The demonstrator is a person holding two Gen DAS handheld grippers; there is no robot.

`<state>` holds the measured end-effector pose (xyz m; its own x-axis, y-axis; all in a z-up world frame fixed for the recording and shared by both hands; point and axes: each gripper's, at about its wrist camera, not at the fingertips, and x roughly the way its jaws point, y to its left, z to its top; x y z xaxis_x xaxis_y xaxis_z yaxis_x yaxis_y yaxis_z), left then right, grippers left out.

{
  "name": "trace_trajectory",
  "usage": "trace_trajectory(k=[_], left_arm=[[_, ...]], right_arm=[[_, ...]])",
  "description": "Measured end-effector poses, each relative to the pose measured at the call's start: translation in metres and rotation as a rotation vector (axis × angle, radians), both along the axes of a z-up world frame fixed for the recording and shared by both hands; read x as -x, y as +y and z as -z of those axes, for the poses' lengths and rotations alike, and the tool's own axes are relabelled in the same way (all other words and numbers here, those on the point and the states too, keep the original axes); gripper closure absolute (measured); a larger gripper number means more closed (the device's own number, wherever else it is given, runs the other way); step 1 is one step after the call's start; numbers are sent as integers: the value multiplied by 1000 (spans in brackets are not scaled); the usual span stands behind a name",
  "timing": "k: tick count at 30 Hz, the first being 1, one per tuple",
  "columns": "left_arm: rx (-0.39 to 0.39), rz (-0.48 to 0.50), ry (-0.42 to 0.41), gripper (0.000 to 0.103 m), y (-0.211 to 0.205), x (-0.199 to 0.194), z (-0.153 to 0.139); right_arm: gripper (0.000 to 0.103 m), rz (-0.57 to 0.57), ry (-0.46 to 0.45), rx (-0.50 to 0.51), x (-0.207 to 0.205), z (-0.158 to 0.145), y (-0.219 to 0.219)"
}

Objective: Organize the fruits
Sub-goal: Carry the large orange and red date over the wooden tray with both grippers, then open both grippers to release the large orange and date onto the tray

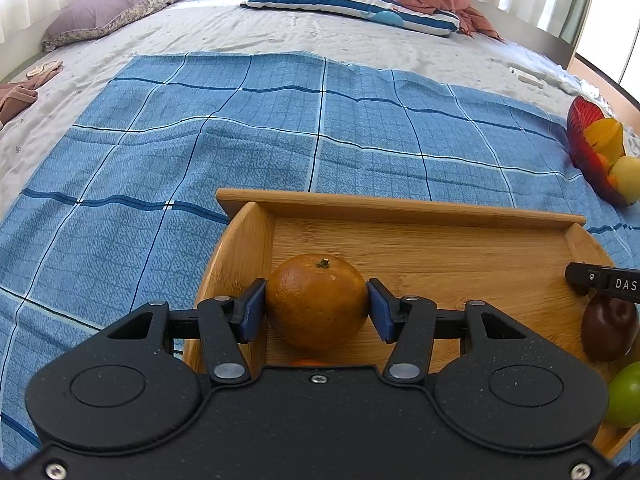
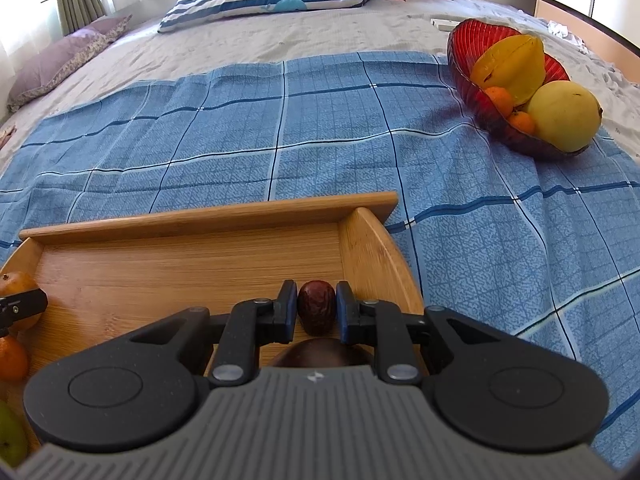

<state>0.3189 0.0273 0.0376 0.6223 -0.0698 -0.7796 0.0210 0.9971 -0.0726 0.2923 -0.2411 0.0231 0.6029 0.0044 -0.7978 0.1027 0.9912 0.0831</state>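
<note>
A round orange tangerine with a green stem stub (image 1: 316, 300) is clamped between the blue pads of the left tool (image 1: 316, 308), at the left end of a bamboo tray with raised walls (image 1: 400, 210) that lies on a blue checked cloth (image 1: 200, 140) spread over the bed. A small, wrinkled, dark red jujube (image 2: 316, 307) is pinched by the right tool (image 2: 316, 310) at the tray's right end; its long axis runs away from the camera, along the fingers, so that the grip is taken across its short width. Whether either fruit is lifted clear of the tray floor cannot be told. A ribbed red glass bowl (image 2: 472, 40), already holding a yellow starfruit (image 2: 512, 64), a pale yellow pear-like fruit (image 2: 564, 114) and small oranges, stands on the cloth ahead of the tray and to its right, toward the bed's right edge. It is therefore judged to be nearer to the right tool, while the left tool would have to cross the whole tray to reach it. A dark plum (image 1: 610, 330) and a green fruit (image 1: 626, 394) remain in the tray. The white letters "DAS" are legible on the right tool as seen from the left wrist; the rest is cut off. No other writing can be read.
</note>
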Motion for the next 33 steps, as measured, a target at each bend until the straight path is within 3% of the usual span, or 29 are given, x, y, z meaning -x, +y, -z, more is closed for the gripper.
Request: trace_trajectory(k=[3,5,11,24,28,33], left_arm=[[0,0,1,51,1,0,0],[-2,-1,0,49,1,0,-1],[-16,12,-43,27,-2,11,-14],[18,53,-178,6,-10,68,-54],[49,74,-194,5,-14,89,-58],[45,111,-233,2,-23,122,-59]], right_arm=[[72,-1,-4,-6,1,0,-1],[61,-4,-14,-14,2,-1,-1],[44,-23,-51,-10,8,-7,0],[26,-40,-225,-10,59,-43,-10],[18,-51,-268,-17,75,-50,-11],[15,-70,-345,-41,112,-55,-13]])
